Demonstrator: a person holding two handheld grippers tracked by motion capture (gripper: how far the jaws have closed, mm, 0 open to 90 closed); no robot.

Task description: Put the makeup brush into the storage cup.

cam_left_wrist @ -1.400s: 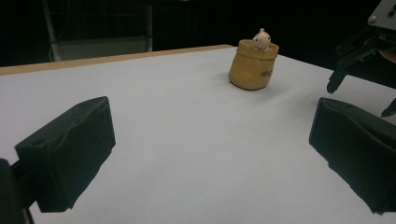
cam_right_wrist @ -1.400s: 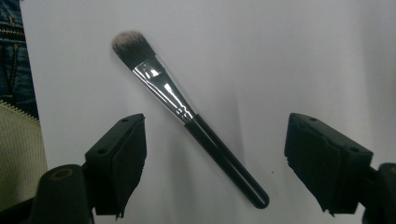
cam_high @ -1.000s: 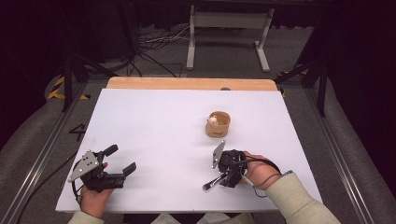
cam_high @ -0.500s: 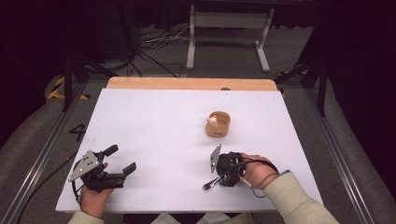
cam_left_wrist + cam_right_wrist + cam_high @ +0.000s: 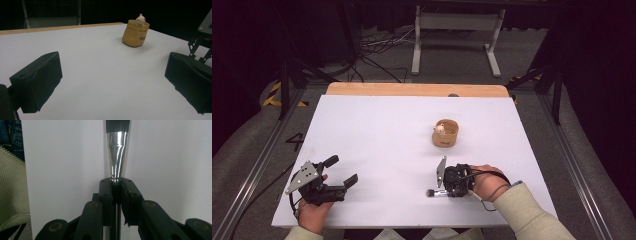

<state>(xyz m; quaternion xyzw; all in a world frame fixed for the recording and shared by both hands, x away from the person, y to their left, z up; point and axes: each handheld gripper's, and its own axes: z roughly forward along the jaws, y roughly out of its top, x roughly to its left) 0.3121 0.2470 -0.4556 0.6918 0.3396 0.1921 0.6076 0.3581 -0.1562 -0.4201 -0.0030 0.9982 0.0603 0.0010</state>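
Note:
A make-up brush with a silver ferrule and black bristles lies along the white table near its front edge, bristles pointing left. My right gripper lies low over it. Its jaws have just been closing and now stand shut on the brush's handle right behind the ferrule, as the right gripper view shows. My left gripper rests at the front left, open, with nothing but bare table between its fingers. A tan pouch with a small white figure in it stands behind the right gripper.
The white table top ends in a wooden strip at the far edge. From the left gripper view the pouch stands ahead to the right, and the other gripper shows at the right edge. A pale sleeve enters at bottom right.
The right gripper's jaws have closed onto the brush. Both hands have stayed where they were, and the pouch has not moved.

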